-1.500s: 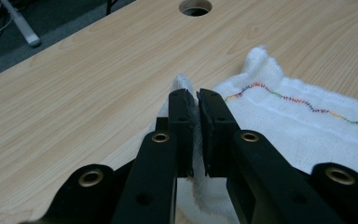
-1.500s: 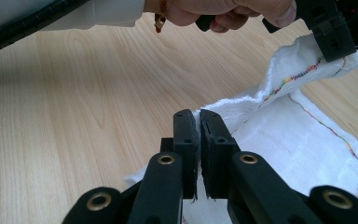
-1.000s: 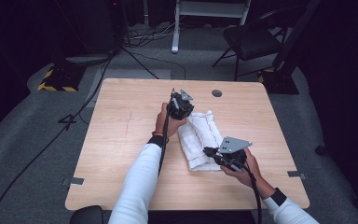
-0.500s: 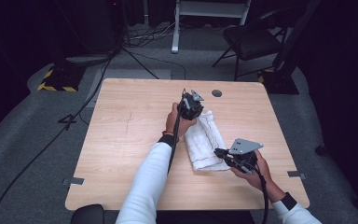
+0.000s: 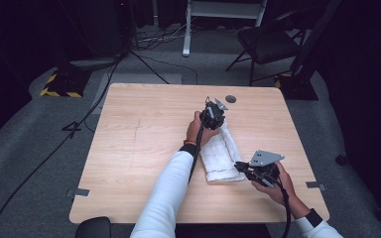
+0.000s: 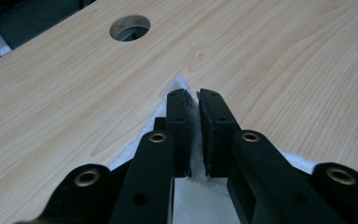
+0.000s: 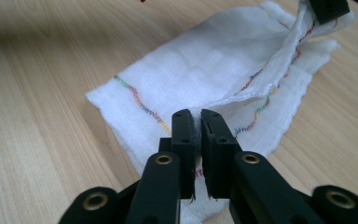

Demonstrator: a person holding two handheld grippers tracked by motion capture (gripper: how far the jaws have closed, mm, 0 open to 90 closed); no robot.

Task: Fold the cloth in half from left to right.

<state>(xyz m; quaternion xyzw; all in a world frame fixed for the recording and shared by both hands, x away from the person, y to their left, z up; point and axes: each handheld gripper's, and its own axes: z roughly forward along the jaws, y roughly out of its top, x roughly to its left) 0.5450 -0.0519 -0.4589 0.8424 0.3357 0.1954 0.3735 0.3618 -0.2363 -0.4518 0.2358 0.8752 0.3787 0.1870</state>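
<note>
Both hands shifted right, folding the white stitched gauze cloth [image 5: 221, 153] narrower on the wooden table [image 5: 144, 144]. Left gripper [image 6: 192, 100] and right gripper [image 7: 196, 116] pinch its edges, jaws just easing: release likely next.

A: Left tool [image 5: 217, 115] pose?
B: Arm stretched forward in a white sleeve, tool at the far end, jaws just eased apart slightly, cloth [image 6: 195, 140] pinched between them.
A: Right tool [image 5: 241, 166]?
B: Near, pointing left, jaws likewise eased, cloth between.
</note>
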